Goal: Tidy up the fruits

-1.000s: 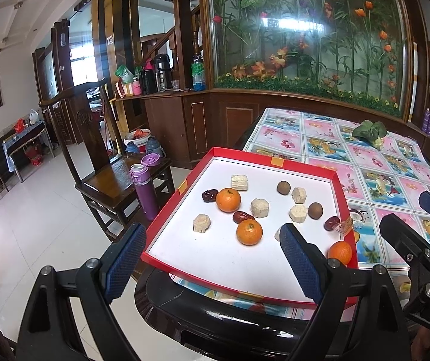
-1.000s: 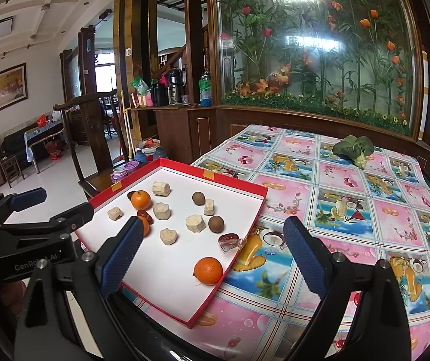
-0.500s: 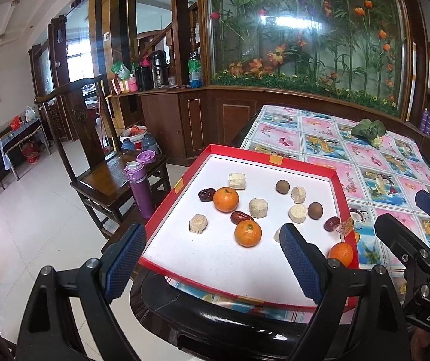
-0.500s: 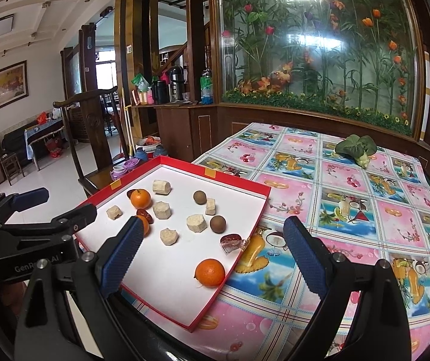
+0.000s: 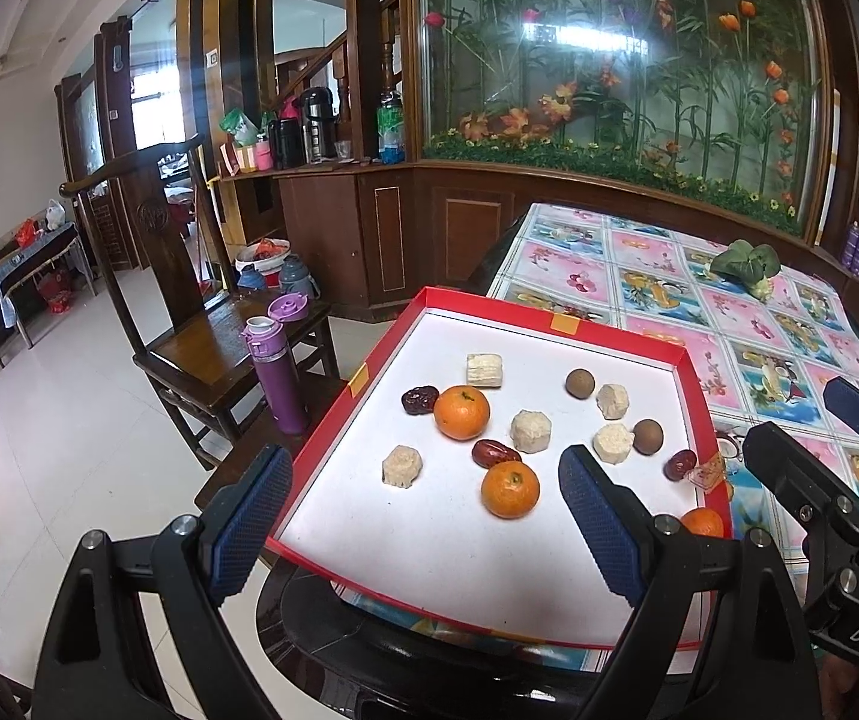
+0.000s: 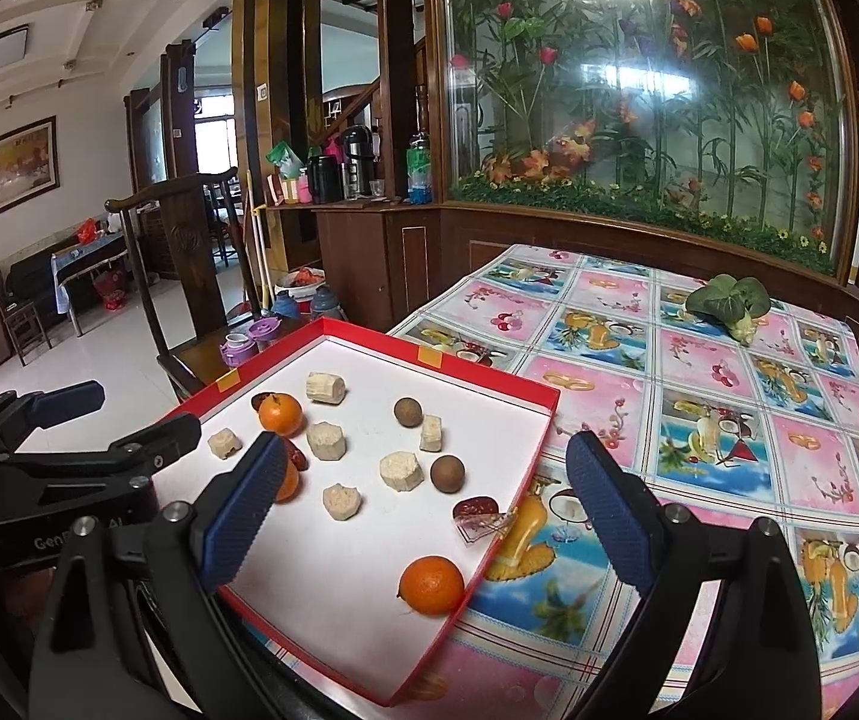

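Observation:
A red-rimmed white tray lies at the table's near left corner. It holds three oranges, one near the middle, one nearer me and one at the right rim. It also holds red dates, brown longans and several pale sugarcane chunks. My left gripper is open and empty above the tray's near edge. My right gripper is open and empty, hovering over the tray's right side.
A wooden chair with a purple bottle stands left of the table. A green leafy vegetable lies on the patterned tablecloth at the far end. A crumpled wrapper lies at the tray's right rim.
Both grippers have drifted slightly; the left view shifted a little left and back. Nothing on the tray has moved.

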The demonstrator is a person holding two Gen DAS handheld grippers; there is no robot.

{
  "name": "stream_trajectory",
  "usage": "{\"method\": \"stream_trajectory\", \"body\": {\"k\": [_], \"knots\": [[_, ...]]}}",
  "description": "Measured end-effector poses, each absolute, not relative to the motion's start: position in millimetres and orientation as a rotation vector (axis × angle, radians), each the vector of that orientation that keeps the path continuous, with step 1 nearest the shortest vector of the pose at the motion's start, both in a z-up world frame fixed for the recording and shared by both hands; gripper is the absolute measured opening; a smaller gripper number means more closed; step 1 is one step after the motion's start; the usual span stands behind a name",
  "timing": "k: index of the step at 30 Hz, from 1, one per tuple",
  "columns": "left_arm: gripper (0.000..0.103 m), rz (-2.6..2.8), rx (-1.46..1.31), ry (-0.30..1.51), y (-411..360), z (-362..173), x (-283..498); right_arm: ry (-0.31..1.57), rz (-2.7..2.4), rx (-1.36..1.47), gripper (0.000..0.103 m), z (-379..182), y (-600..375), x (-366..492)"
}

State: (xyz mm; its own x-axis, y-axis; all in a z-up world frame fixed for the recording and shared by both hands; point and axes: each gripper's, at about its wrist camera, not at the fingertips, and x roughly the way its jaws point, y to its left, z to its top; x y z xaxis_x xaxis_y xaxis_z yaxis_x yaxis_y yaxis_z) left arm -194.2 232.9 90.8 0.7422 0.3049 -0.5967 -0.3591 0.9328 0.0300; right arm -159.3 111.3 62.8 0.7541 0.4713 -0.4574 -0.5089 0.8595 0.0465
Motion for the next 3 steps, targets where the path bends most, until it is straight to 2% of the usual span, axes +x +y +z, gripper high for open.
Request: {"method": "stream_trajectory", "body": {"k": [3], "knots": [[0.091, 0.387, -0.078, 0.631, 231.3, 91.1, -192.2, 0.483, 0.538, -0.080, 0.094, 61.9, 111.1, -155.4]]}}
